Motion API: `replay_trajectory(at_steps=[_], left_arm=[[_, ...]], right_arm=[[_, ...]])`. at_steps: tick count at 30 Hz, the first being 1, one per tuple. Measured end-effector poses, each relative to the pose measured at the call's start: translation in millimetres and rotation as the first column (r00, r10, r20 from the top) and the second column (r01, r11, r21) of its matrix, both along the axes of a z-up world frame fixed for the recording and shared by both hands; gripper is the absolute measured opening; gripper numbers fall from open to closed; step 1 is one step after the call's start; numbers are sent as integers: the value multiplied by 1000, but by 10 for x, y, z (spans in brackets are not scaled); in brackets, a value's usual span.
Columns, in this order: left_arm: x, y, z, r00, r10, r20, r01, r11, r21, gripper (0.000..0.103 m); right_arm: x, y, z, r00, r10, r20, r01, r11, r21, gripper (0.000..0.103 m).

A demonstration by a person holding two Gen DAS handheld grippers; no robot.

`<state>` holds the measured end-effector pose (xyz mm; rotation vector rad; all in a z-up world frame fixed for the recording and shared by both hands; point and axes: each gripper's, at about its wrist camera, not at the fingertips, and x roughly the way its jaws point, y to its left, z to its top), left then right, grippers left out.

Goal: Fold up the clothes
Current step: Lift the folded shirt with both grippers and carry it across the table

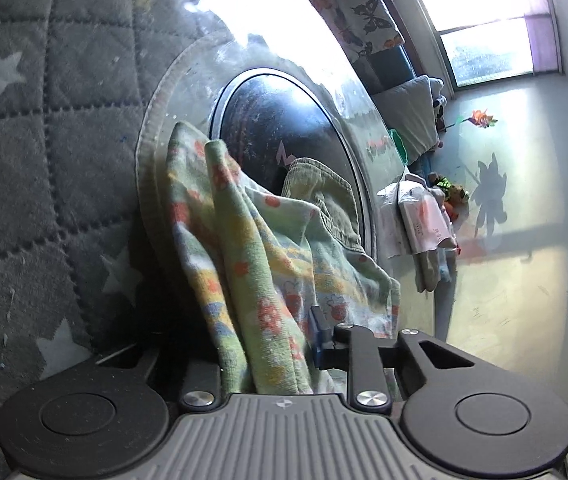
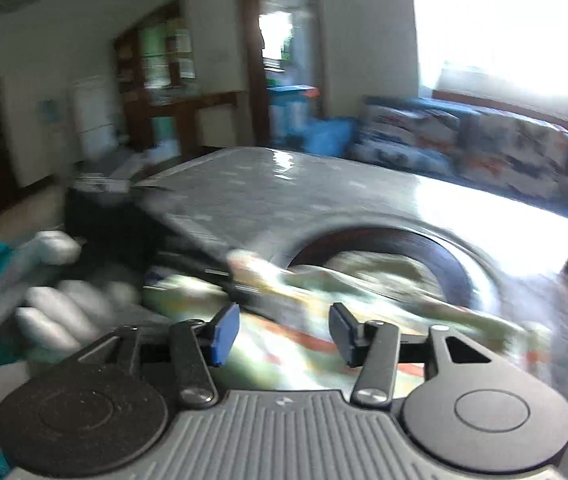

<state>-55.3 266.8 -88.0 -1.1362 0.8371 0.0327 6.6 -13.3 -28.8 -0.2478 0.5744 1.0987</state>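
Observation:
In the left wrist view a light green cloth with orange flowers and yellow stripes (image 1: 244, 248) rises bunched from between the fingers of my left gripper (image 1: 268, 332). The blue pad (image 1: 319, 334) of one finger presses its side, and the other finger is hidden behind the fabric. An olive corduroy garment (image 1: 319, 196) lies behind it on the dark round inset (image 1: 268, 128) of the shiny table. In the blurred right wrist view my right gripper (image 2: 284, 332) stands open above the same patterned cloth (image 2: 284, 356), with nothing pinched between its pads. A gloved hand with a teal sleeve (image 2: 56, 308) is at the left.
Grey quilted fabric with white stars (image 1: 44, 128) fills the left of the left wrist view. A pack of wipes and papers (image 1: 423, 216) sits at the table's far edge, with a pinwheel toy (image 1: 483, 118) on the floor beyond. A patterned sofa (image 2: 483, 148) stands behind the table.

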Motion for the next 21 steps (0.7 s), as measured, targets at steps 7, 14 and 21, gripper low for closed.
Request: replay_trajectory(at_steps=[7,14,21], left_arm=[[-18,-77,144,1000,-16,-2,16,989,144,26],[16,-150,211,999,-32,-13,34,971,235,26],[49,-162,229,999,-35,-28,42,961,272,26]], right_arm=[[737,-517,-228,950,-313,-4,311,946,-86,64],[1171,-749,-515,894,-428,-130,419,904,-89,64],[1179,-589,-543,909,-405,-103,397,914,-90,38]])
